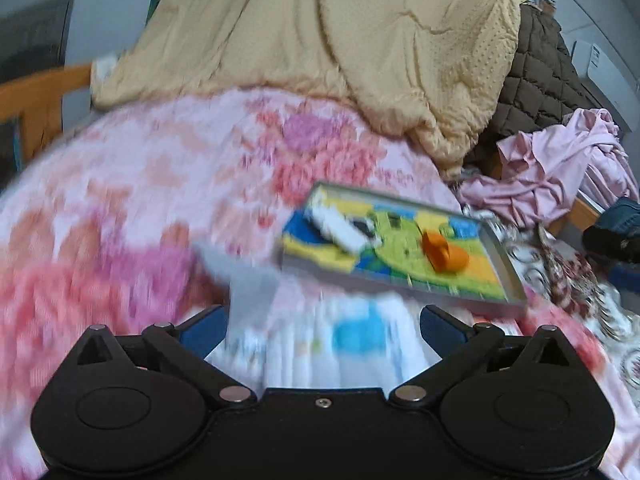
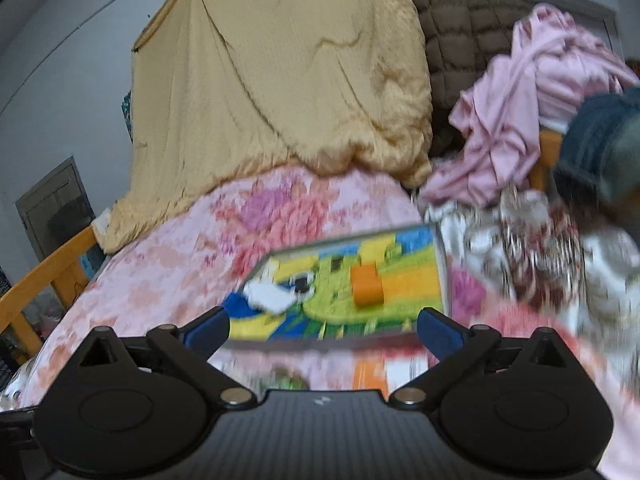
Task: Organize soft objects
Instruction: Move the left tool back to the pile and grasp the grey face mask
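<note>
- The soft things lie on a bed: a yellow quilt (image 1: 320, 40) is heaped at the far end, rising against the wall, with a dimpled underside showing at its right fold.
- Just right of it sits a brown quilted blanket (image 1: 548, 80), and in front of that a crumpled pink garment (image 1: 560, 176).
- Under them all spreads a pink floral bedsheet (image 1: 140, 180), blurred in both views.
- On the sheet, near both grippers, lies a flat colourful board (image 1: 404, 248) with a grey rim, patterned in green, yellow and blue. An orange block (image 1: 444, 254) and a white block (image 1: 340, 228) rest on top of it.
- No brand, label or writing can be read anywhere; the blur is too strong on the nearer things.
- A patterned cloth in white and dark red (image 2: 532, 256) lies right of the board.
- Left gripper (image 1: 322, 326): jaws spread wide, nothing between the blue pads; below them a smeared white and blue thing lies on the sheet, too blurred to name.
- Right gripper (image 2: 322, 326): jaws spread wide and empty, the board's near edge showing in the gap beyond the pads.
- A wooden bed rail (image 2: 40, 280) runs along the left side, and a denim-blue thing (image 2: 600, 140) shows at the right edge.
</note>
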`<state>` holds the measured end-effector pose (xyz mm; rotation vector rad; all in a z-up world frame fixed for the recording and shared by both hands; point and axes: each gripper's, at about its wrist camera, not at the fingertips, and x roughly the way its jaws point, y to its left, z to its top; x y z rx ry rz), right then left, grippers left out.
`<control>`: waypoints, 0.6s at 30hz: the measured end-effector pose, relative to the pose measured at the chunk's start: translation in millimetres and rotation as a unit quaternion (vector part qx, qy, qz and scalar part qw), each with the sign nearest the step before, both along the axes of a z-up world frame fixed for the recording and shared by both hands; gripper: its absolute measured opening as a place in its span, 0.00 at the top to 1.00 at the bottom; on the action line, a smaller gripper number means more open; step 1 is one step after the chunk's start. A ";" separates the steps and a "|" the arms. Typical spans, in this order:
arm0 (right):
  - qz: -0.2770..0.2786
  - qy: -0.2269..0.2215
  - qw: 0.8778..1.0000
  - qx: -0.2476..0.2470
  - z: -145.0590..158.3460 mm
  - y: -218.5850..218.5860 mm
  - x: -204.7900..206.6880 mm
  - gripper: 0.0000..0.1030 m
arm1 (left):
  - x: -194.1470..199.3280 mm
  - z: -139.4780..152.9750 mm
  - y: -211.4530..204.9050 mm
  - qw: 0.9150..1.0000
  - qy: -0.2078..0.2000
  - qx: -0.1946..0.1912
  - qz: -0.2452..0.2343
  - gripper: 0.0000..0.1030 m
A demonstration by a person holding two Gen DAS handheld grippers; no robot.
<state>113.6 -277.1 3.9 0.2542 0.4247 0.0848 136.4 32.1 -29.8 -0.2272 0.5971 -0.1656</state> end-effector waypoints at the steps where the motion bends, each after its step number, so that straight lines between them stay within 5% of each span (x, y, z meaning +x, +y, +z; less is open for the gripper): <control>1: 0.000 0.006 1.000 0.004 -4.2 0.4 -5.5 0.01 | -4.4 -3.8 2.9 1.000 0.008 -0.006 0.003 0.01; 13: 0.006 0.041 0.999 0.029 -23.6 8.8 -37.8 0.01 | 13.3 -20.3 44.9 0.995 0.035 -0.062 0.067 0.01; 18: 0.013 0.044 0.999 0.028 -23.7 17.1 -35.0 0.01 | 46.7 -28.1 47.0 0.995 0.044 -0.041 0.079 0.01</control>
